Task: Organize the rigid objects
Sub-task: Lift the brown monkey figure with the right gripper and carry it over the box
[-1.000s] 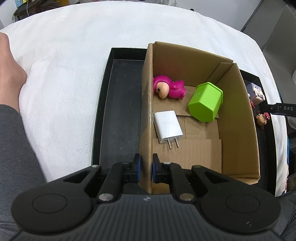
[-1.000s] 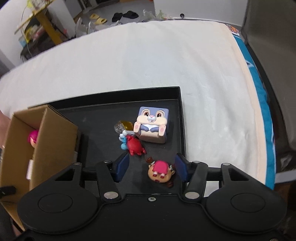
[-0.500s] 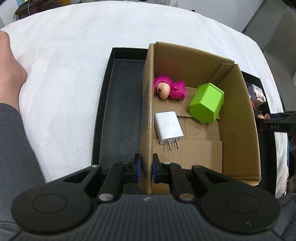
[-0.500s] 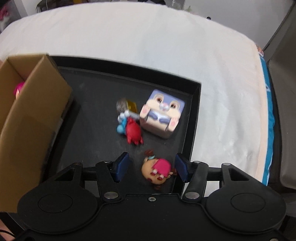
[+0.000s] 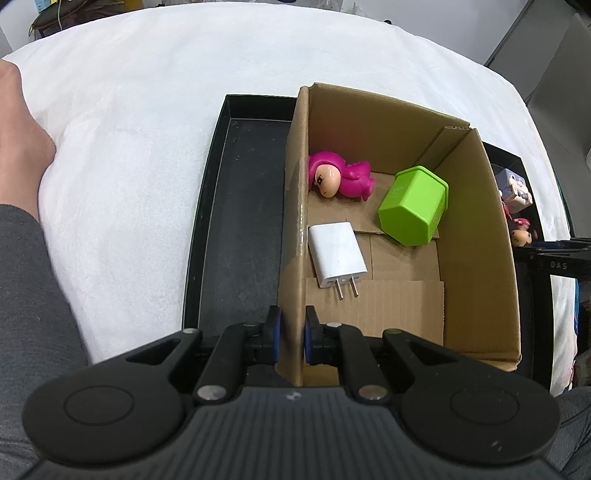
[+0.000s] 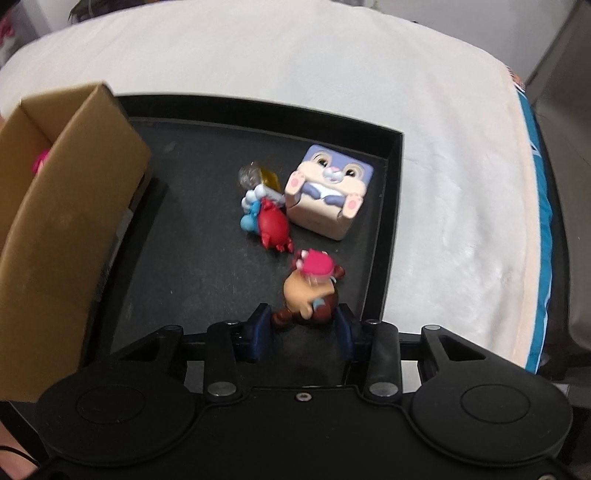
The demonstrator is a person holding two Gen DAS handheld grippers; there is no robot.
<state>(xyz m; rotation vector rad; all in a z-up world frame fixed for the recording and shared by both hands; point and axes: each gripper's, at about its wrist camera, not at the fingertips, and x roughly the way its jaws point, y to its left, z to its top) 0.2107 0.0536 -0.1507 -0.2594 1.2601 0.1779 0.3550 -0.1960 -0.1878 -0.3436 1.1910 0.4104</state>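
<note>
Lower now than a second ago, the right gripper [image 6: 303,328] is closing its jaws around the brown figurine [image 6: 312,291] on the black tray [image 6: 388,221], right of the cardboard box [image 5: 476,229]. Pickup looks imminent. The left gripper [image 5: 291,334] pinches the box's near wall.

White cloth [image 5: 155,122] covers surface beyond fingers; teal edge [image 6: 543,236] right of fingers, possibly mattress; cluttered shelf [image 5: 48,14] far left, blurred.
</note>
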